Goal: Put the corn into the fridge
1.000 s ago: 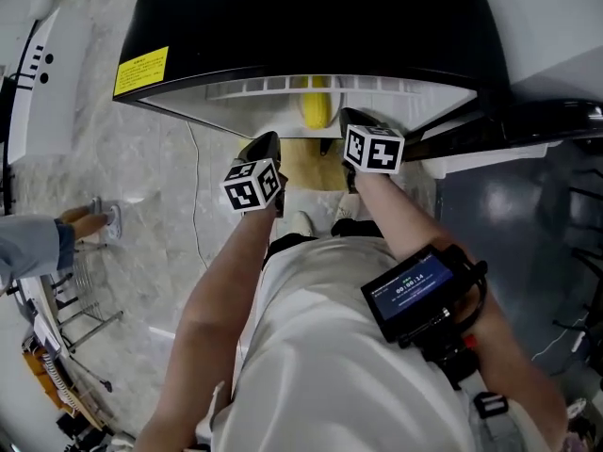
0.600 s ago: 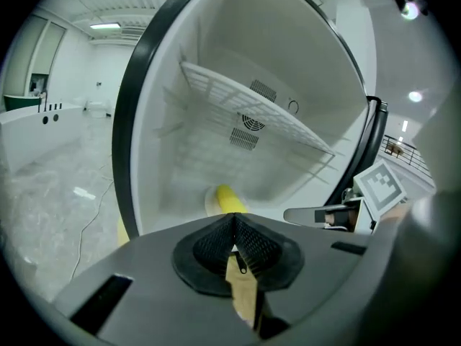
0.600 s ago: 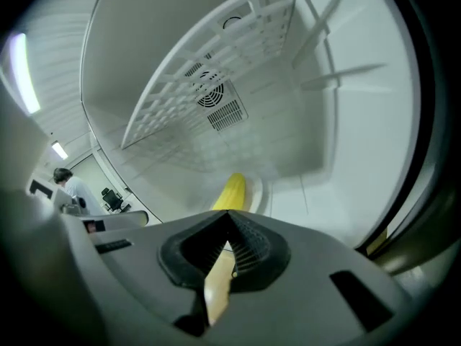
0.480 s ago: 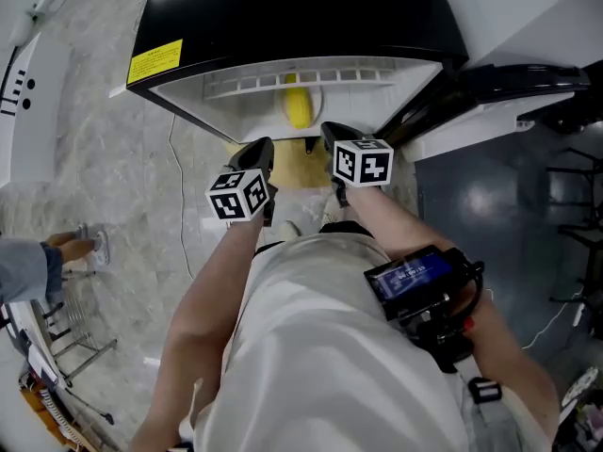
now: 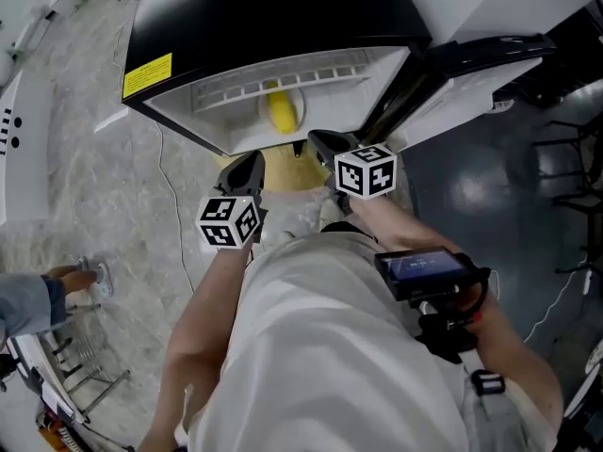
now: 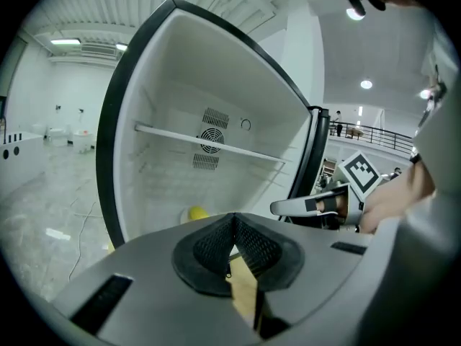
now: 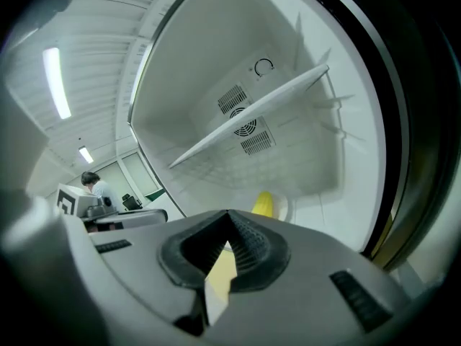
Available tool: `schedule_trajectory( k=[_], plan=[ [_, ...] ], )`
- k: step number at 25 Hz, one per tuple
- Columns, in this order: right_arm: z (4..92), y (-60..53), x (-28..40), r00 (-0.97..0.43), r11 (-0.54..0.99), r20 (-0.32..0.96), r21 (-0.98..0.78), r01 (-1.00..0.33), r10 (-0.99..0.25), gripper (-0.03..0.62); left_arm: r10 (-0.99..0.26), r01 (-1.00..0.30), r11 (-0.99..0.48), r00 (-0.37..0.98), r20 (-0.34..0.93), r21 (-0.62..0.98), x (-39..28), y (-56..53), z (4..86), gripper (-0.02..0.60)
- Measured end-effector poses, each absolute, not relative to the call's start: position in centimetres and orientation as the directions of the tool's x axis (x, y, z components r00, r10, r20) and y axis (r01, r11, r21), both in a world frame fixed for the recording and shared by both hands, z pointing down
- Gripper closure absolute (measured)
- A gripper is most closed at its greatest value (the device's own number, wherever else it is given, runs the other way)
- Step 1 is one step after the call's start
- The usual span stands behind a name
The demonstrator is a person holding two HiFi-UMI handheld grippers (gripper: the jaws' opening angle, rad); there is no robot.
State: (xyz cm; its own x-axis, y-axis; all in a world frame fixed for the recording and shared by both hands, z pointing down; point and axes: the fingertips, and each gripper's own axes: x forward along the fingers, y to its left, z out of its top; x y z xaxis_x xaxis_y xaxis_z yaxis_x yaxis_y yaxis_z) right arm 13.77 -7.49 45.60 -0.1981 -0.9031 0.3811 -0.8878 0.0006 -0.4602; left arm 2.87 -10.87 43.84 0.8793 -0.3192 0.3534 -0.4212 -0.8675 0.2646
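Grey stone floor spreads out on our left, and a person's blue sleeve pokes in at the edge. We hold our left gripper in front of the open fridge, its jaws squeezed together with nothing in them. Just past it, the yellow corn lies low inside the fridge on a white dish. Our right gripper is beside the left one, its jaws pressed tight and empty too. Further right, the fridge door stands open.

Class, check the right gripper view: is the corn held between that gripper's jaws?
No, the right gripper is shut on nothing, and the corn lies inside the fridge.
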Motion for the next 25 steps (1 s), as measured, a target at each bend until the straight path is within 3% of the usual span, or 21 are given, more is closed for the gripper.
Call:
schedule_trajectory(
  k=[9, 25],
  plan=[
    [41.7, -5.9, 11.6, -0.232, 0.080, 0.293, -0.450, -0.889, -0.928, 0.586, -0.258, -0.345, -0.893, 0.918, 0.300, 0.289, 0.4, -9.5, 42.6, 0.574],
    [40.5, -3.6, 9.7, -0.211, 0.080, 0.260, -0.439, -0.895, -0.942, 0.586, -0.161, -0.238, -0.923, 0.952, 0.260, 0.302, -0.6, -7.9, 41.8, 0.574]
  ],
)
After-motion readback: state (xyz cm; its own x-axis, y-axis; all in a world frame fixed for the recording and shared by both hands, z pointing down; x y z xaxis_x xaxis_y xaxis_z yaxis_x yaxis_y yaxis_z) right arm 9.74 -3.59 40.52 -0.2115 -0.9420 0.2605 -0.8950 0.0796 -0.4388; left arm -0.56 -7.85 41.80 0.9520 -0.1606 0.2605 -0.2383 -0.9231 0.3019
